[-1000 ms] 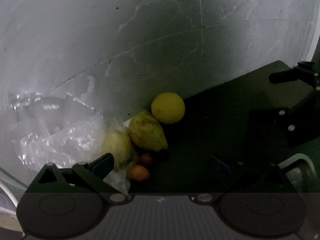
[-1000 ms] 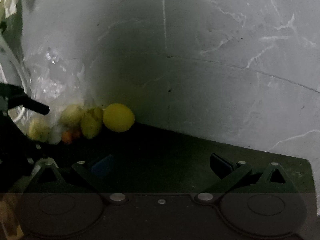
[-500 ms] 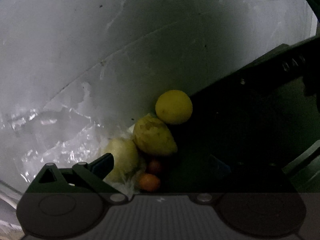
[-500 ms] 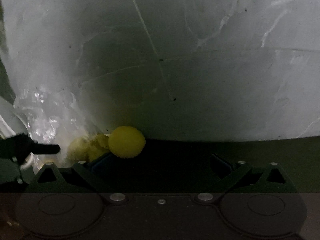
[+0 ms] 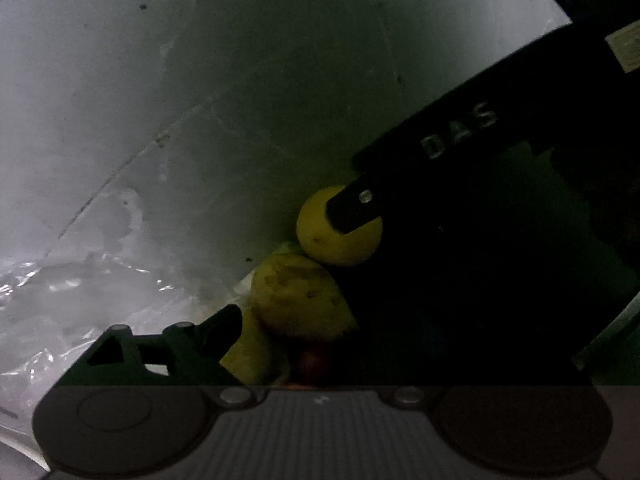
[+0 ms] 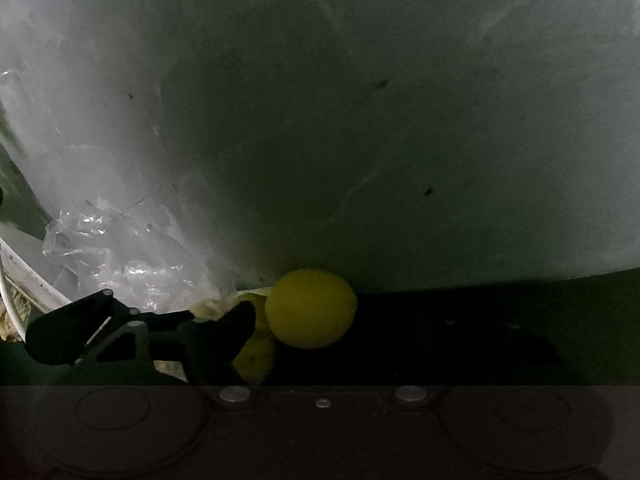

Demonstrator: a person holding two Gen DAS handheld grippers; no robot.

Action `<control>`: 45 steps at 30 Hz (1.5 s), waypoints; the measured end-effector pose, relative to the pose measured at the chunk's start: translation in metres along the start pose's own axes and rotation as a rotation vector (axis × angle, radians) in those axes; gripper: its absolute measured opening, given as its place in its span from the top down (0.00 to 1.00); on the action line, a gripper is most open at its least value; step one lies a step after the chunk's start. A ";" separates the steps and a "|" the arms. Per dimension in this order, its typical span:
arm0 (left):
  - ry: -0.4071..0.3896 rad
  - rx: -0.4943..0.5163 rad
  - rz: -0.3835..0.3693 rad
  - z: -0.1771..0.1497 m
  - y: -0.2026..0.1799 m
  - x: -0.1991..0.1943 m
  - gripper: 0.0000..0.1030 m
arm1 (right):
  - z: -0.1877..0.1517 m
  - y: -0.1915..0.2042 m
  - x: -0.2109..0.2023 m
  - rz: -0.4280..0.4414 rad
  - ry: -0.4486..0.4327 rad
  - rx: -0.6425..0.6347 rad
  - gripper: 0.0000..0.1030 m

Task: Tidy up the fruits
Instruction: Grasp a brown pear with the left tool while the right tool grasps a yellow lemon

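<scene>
Yellow fruit crowds the foot of a grey wall on my left wrist view: a round yellow fruit (image 5: 340, 236) lies farthest off, ahead and right of centre, touching a larger blotched yellow-green fruit (image 5: 300, 300) that sits just in front of my left gripper (image 5: 320, 344), with a paler fruit (image 5: 252, 352) tucked against the left finger (image 5: 216, 332) and something small and reddish (image 5: 316, 360) low in the shadow. I see only that one finger clearly, set well left of the view's centre, so I judge the jaws apart and empty. A dark finger of my right gripper (image 5: 352, 210) crosses the round fruit's upper right. From the right wrist, crumpled clear plastic (image 6: 120, 256) lies at left, and the round fruit (image 6: 310, 308) sits dead ahead, just right of my left finger (image 6: 224, 332); the other finger is lost in darkness, so I cannot tell this gripper's spread. Right is nearer; I judge it takes the round fruit.
</scene>
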State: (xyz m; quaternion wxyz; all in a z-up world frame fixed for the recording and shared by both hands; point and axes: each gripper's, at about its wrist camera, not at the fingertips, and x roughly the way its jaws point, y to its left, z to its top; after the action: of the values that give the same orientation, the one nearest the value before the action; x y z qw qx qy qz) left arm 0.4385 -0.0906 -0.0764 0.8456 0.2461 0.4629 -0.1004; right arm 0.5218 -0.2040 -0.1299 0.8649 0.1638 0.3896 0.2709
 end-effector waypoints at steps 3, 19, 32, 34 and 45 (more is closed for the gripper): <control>0.010 -0.010 0.005 0.002 0.001 0.007 0.17 | 0.001 -0.001 0.009 0.012 0.014 0.017 0.34; 0.001 -0.035 0.008 0.016 0.006 0.022 0.22 | 0.005 -0.002 0.027 0.024 0.031 0.010 0.37; -0.014 -0.055 0.038 0.017 0.021 0.034 0.37 | -0.007 -0.016 0.009 0.022 -0.011 0.050 0.39; -0.013 -0.057 0.042 0.018 0.020 0.034 0.37 | -0.009 -0.019 0.002 0.008 -0.016 0.060 0.39; 0.013 -0.148 0.036 0.022 0.029 0.055 0.40 | -0.039 -0.026 -0.039 -0.061 -0.051 0.086 0.39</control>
State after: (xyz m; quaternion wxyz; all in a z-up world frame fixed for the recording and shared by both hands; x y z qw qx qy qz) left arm 0.4957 -0.0739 -0.1028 0.8601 0.1919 0.4701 -0.0492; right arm 0.4801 -0.2451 -0.1451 0.8745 0.1955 0.3837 0.2234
